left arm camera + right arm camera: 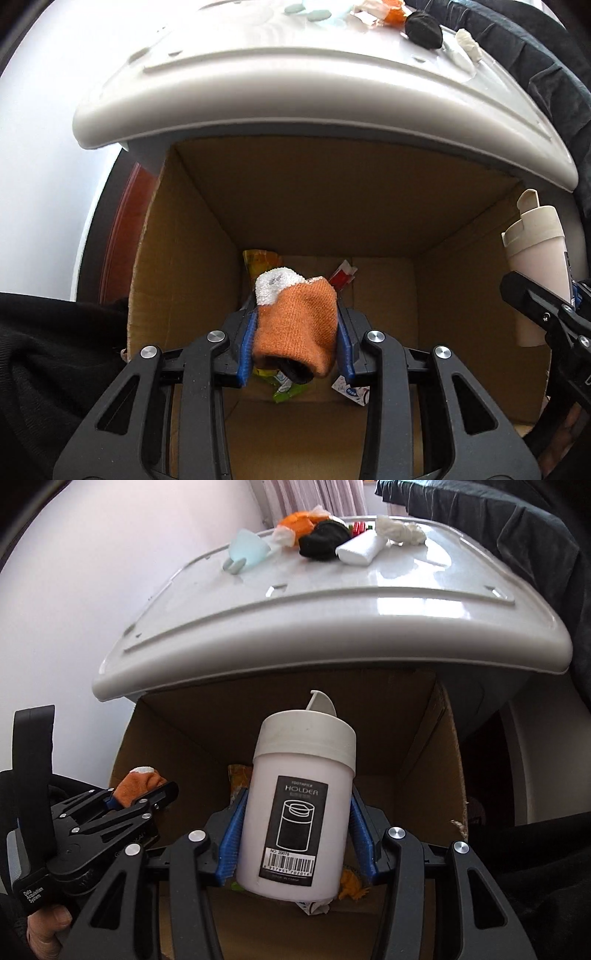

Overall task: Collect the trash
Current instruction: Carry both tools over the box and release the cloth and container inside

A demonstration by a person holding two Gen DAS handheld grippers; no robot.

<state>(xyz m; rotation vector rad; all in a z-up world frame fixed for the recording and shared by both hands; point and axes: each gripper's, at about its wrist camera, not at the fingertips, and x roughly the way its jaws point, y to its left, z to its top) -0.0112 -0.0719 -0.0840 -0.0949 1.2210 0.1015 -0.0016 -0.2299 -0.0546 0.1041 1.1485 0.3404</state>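
Observation:
My left gripper (295, 328) is shut on an orange sock with a white toe (295, 325), held over the open cardboard box (207, 229). My right gripper (295, 823) is shut on a white toothpick holder with a black label (299, 805), also above the box (428, 760). In the right wrist view the left gripper (144, 794) with the orange sock (136, 781) sits at the lower left. In the left wrist view the toothpick holder (535, 251) shows at the right edge. Several wrappers (284, 389) lie on the box floor.
A white plastic lid surface (332, 602) stands just behind the box. On it lie a black sock (323, 542), an orange item (299, 524), a white block (360, 550), crumpled white tissue (400, 531) and a pale blue piece (247, 548). Dark cloth (517, 520) hangs at the right.

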